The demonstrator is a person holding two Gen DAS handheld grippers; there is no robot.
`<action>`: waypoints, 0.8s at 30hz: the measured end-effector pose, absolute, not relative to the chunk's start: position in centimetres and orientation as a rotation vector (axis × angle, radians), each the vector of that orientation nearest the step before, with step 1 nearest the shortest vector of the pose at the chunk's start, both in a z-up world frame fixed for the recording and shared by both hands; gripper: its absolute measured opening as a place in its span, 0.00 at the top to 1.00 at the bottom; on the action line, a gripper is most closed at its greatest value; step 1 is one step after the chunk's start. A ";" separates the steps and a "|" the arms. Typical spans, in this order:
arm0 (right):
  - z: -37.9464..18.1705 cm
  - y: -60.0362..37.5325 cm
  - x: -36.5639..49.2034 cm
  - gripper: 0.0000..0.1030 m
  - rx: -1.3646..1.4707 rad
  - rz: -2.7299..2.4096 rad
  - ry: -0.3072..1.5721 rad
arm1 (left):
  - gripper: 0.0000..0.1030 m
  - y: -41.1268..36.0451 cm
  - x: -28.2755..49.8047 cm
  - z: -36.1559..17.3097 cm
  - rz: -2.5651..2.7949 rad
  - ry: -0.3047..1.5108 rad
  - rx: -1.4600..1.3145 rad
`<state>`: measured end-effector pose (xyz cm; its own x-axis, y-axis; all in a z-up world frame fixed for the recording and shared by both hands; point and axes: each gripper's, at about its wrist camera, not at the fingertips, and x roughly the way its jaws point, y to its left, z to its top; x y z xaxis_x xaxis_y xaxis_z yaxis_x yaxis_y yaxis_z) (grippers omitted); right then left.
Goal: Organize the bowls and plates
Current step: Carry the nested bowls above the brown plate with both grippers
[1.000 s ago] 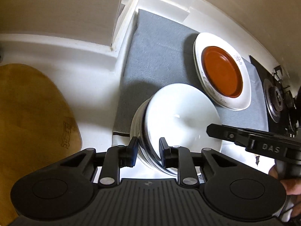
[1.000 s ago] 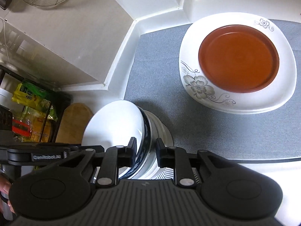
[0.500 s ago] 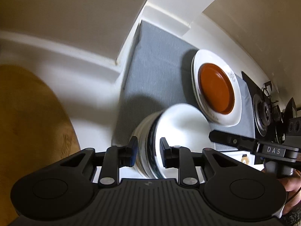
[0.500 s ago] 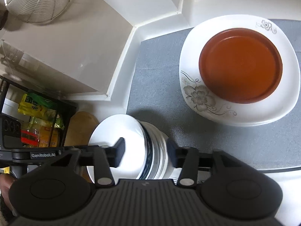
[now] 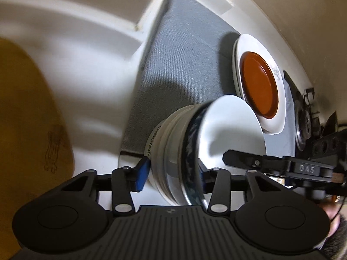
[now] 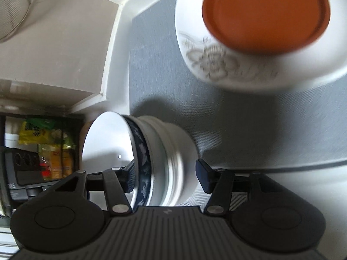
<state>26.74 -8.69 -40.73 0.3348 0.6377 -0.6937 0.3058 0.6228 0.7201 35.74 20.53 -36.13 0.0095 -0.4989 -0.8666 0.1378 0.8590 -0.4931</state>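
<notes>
Nested white bowls [image 5: 173,151], blue-patterned one innermost, sit near brown plate [image 5: 259,84] stacked on floral plate [image 6: 216,65].

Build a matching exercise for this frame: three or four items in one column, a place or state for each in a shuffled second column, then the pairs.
Column one:
1. round brown plate
2. white floral-patterned plate
3. stack of nested white bowls
4. wooden cutting board

Column two:
A. lies directly on the grey mat
B. between the open fingers of both the left gripper and the right gripper
C. rests on top of another plate
D. off the mat, at the far left of the left wrist view

Pairs: 1-C, 2-A, 3-B, 4-D
</notes>
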 end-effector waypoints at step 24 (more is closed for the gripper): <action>-38.0 -9.7 25.8 0.59 0.864 0.266 1.176 | 0.60 17.7 35.0 -34.1 -0.470 1.485 -0.195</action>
